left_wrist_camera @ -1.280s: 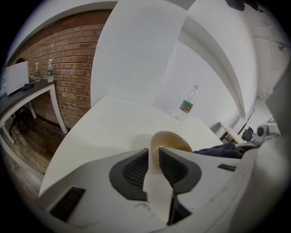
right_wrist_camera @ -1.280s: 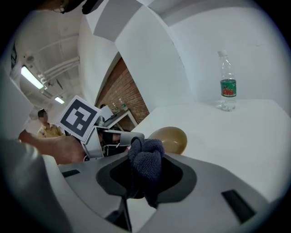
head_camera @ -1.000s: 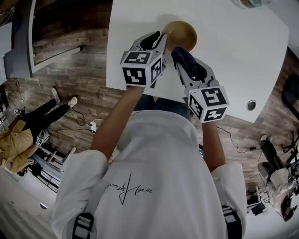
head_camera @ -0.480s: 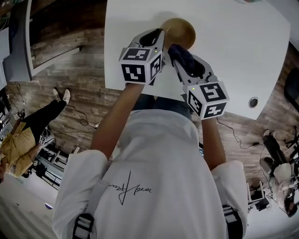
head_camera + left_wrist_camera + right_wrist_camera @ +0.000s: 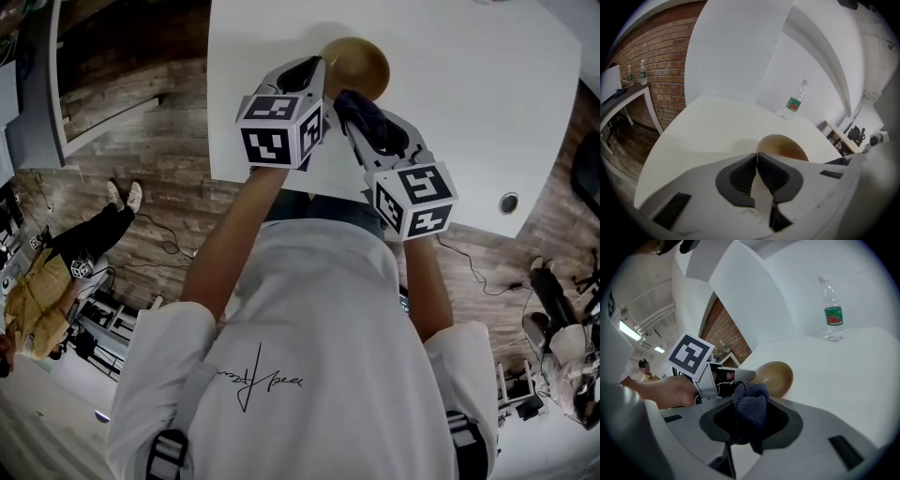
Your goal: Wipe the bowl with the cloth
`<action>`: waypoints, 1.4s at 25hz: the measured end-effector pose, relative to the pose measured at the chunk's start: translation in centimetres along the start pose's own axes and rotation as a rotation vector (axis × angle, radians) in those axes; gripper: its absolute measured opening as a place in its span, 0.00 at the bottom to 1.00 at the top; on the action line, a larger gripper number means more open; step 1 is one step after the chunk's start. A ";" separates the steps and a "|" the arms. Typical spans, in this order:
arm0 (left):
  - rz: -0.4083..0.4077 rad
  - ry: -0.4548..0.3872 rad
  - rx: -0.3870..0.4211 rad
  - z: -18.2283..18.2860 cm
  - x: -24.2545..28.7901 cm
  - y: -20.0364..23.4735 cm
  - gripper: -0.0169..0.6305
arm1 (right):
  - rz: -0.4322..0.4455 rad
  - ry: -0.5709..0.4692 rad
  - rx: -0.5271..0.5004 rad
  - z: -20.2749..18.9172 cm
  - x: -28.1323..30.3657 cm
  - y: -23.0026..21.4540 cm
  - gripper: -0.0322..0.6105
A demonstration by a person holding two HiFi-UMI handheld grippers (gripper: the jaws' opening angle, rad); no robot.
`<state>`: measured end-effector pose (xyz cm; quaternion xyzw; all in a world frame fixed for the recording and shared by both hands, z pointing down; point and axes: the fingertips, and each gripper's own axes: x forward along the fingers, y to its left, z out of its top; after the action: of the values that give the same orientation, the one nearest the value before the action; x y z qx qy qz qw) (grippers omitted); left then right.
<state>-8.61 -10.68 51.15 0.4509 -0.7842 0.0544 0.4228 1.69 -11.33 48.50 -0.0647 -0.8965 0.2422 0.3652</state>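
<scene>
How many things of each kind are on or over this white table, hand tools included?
bowl: 1
cloth: 1
bottle: 1
grippers, the left gripper and the right gripper: 2
Total: 5

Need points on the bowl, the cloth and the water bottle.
bowl (image 5: 785, 149): left gripper view, inner wall.
cloth (image 5: 752, 408): right gripper view, middle of the bunched part.
water bottle (image 5: 833, 316): right gripper view, green label.
</scene>
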 end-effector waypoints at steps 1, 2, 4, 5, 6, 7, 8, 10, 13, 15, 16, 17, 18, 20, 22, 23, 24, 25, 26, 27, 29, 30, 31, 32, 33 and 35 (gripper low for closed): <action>0.001 0.001 0.000 0.0 0.0 0.0 0.03 | -0.001 0.000 0.002 0.0 0.0 -0.1 0.24; 0.001 0.001 0.000 0.1 0.0 0.0 0.03 | -0.003 0.000 0.004 0.0 -0.1 -0.2 0.24; 0.000 0.004 0.002 0.2 0.0 -0.1 0.03 | -0.007 0.000 0.006 0.1 -0.3 -0.5 0.24; -0.001 0.005 0.003 0.2 0.0 -0.2 0.03 | -0.008 0.000 0.006 0.1 -0.5 -0.6 0.24; -0.001 0.005 0.003 0.3 0.1 -0.2 0.03 | -0.010 0.000 0.006 0.1 -0.6 -0.7 0.24; -0.001 0.006 0.003 0.3 0.1 -0.2 0.03 | -0.012 0.000 0.007 0.1 -0.6 -0.8 0.24; -0.001 0.007 0.003 0.3 0.1 -0.2 0.03 | -0.013 0.000 0.008 0.1 -0.7 -0.9 0.24; 0.000 0.011 0.004 0.2 0.2 -0.2 0.03 | -0.016 0.000 0.010 0.1 -0.7 -1.1 0.24; 0.000 0.016 0.006 0.3 0.4 -0.2 0.03 | -0.020 0.002 0.013 0.2 -0.9 -1.3 0.24; 0.001 0.019 0.009 0.4 0.4 -0.3 0.03 | -0.022 0.005 0.012 0.3 -1.0 -1.6 0.24; 0.002 0.021 0.011 0.4 0.4 -0.3 0.03 | -0.022 0.006 0.012 0.3 -1.1 -1.7 0.24; 0.002 0.022 0.013 0.4 0.5 -0.4 0.03 | -0.023 0.007 0.012 0.3 -1.2 -1.8 0.24; 0.002 0.023 0.014 0.4 0.5 -0.4 0.03 | -0.024 0.008 0.012 0.3 -1.2 -1.9 0.24; 0.002 0.025 0.015 0.4 0.6 -0.4 0.03 | -0.026 0.010 0.010 0.2 -1.3 -2.1 0.24; 0.002 0.025 0.015 0.4 0.6 -0.5 0.03 | -0.029 0.012 0.007 0.3 -1.5 -2.4 0.24; 0.002 0.025 0.015 0.4 0.6 -0.5 0.03 | -0.032 0.012 0.005 0.3 -1.7 -2.5 0.24; 0.002 0.026 0.015 0.4 0.5 -0.5 0.03 | -0.034 0.012 0.004 0.4 -1.7 -2.6 0.24; 0.002 0.026 0.014 0.5 0.6 -0.5 0.03 | -0.036 0.013 0.003 0.4 -1.8 -2.8 0.24; 0.002 0.026 0.014 0.5 0.6 -0.5 0.03 | -0.039 0.014 0.002 0.4 -1.9 -2.9 0.24; 0.001 0.026 0.014 0.5 0.6 -0.5 0.03 | -0.042 0.015 0.000 0.5 -1.9 -3.1 0.24; 0.001 0.027 0.015 0.5 0.7 -0.6 0.03 | -0.045 0.017 -0.004 0.5 -2.1 -3.5 0.24; 0.001 0.027 0.015 0.5 0.7 -0.7 0.03 | -0.047 0.018 -0.007 0.6 -2.2 -3.6 0.24; 0.001 0.027 0.015 0.4 0.7 -0.7 0.03 | -0.048 0.019 -0.010 0.6 -2.2 -3.7 0.24; 0.001 0.027 0.015 0.4 0.7 -0.6 0.03 | -0.049 0.020 -0.013 0.6 -2.2 -3.7 0.24; 0.001 0.027 0.014 0.4 0.6 -0.6 0.03 | -0.051 0.021 -0.016 0.7 -2.2 -3.8 0.24; 0.001 0.027 0.015 0.3 0.6 -0.6 0.03 | -0.054 0.023 -0.021 0.7 -2.3 -4.0 0.24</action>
<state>-8.55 -11.59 51.24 0.4529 -0.7783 0.0664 0.4298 3.10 -15.74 48.59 -0.0470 -0.8963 0.2220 0.3810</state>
